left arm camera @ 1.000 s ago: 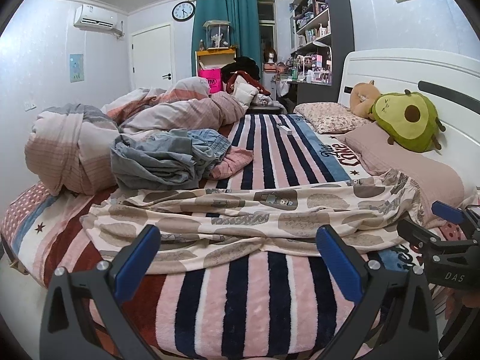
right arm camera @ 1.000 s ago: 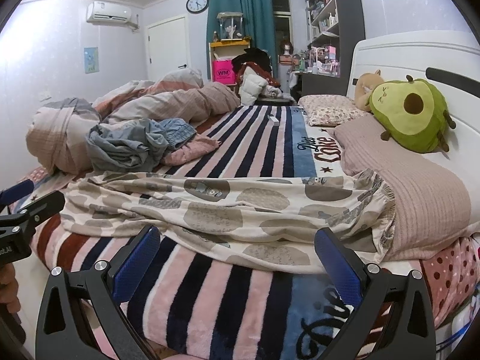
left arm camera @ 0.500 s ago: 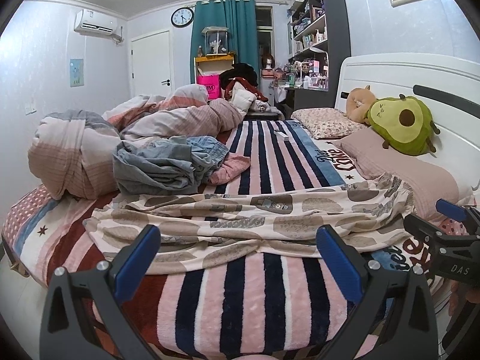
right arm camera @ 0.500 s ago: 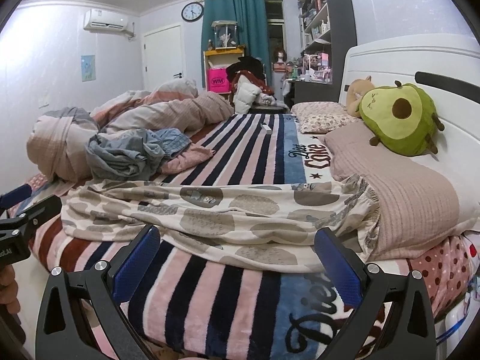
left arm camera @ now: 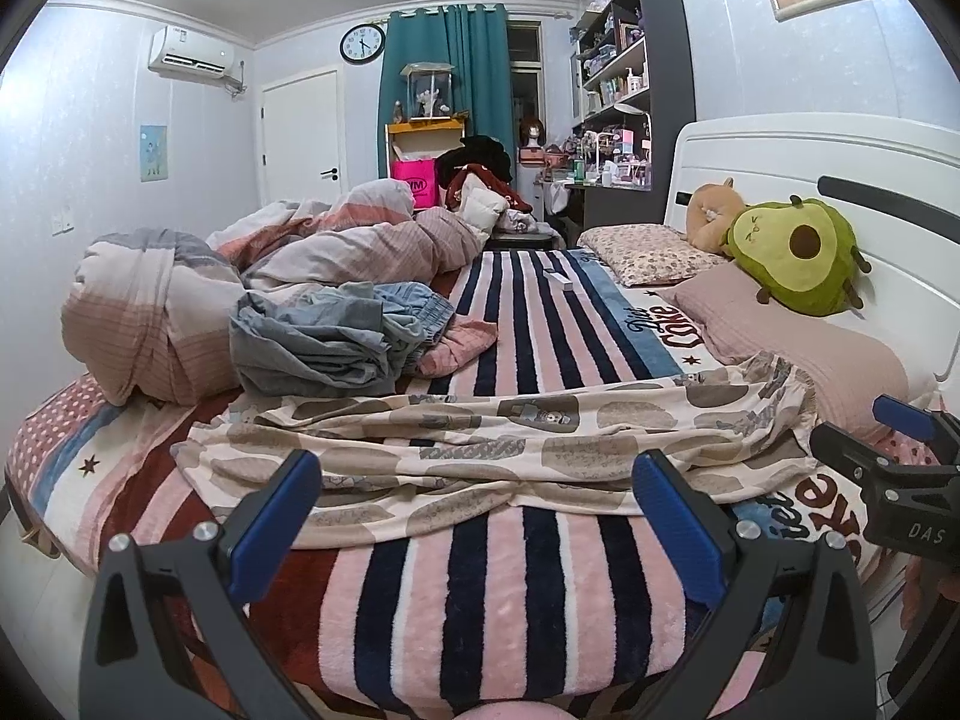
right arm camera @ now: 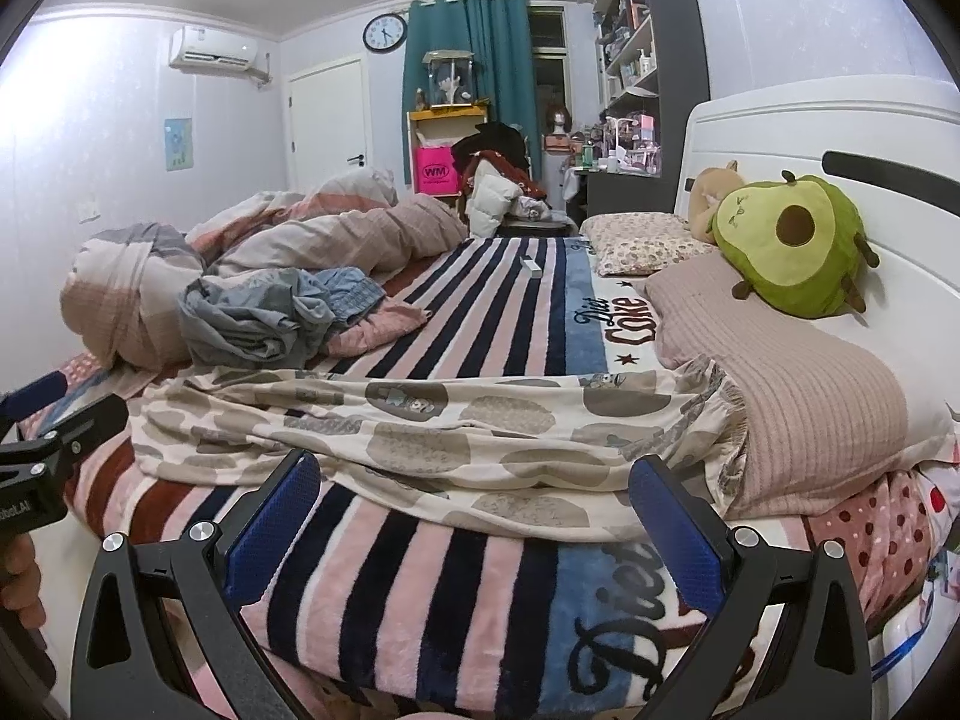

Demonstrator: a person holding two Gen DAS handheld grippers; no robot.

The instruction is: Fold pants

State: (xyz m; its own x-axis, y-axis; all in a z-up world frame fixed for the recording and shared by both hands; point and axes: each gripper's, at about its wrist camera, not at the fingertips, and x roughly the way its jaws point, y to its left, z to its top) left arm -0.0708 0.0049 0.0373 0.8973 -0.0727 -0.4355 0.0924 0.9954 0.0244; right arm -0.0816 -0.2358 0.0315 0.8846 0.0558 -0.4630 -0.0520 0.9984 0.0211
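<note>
My left hand-held gripper (left arm camera: 477, 516) hangs over the near edge of the bed, its blue-padded fingers spread wide with nothing between them. My right hand-held gripper (right arm camera: 474, 519) is just as wide apart and just as empty, held beside it over the same edge.

The pants (left arm camera: 510, 438), cream with grey-brown spots, lie stretched sideways across the striped blanket (left arm camera: 510, 588) right ahead of both grippers, rumpled and not yet folded. Their gathered waistband end sits to my right, pressed up against the pink ribbed pillow (right arm camera: 798, 384). The leg end trails off to my left.

Behind the pants, on the left, a heap of grey-blue clothes (left arm camera: 336, 339) sits on a pink garment, and a bundled pink-and-grey duvet (left arm camera: 180, 312) is piled against it. That heap lies just beyond the far edge of the pants. An avocado plush (left arm camera: 792, 252) rests on the pillow by the white headboard (left arm camera: 840, 150), with a floral pillow (left arm camera: 648, 249) farther back. A small white box (left arm camera: 558, 279) lies on the blanket well beyond the pants.
</note>
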